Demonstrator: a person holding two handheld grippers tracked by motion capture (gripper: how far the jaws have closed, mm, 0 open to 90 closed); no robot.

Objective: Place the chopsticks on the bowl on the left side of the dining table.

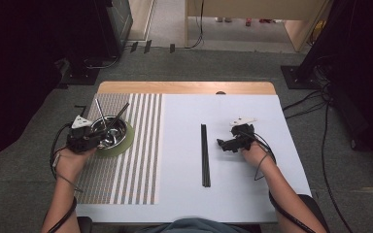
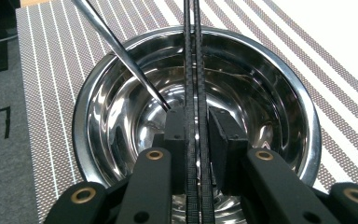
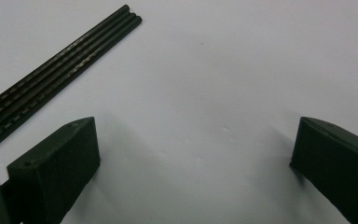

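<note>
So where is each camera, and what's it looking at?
High view: above the table, looking down; both forearms, the left gripper and the right gripper show.
Left gripper view: on the left gripper, looking into the steel bowl; its jaws pinch black chopsticks.
Right gripper view: on the right gripper, jaws open over the table beside other chopsticks.
Shared: the bowl is in the high and left gripper views.

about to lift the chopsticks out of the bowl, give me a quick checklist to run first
1. Left gripper shut on the black chopsticks: ok.
2. Both sticks sit side by side between the pads: ok.
3. Metal rod leaning in the steel bowl lies close beside the grip: not ok.
4. Bowl seated on the green coaster: ok.
5. Right gripper open, nothing between its jaws: ok.
6. Second chopstick pair lying apart on the table: ok.
</note>
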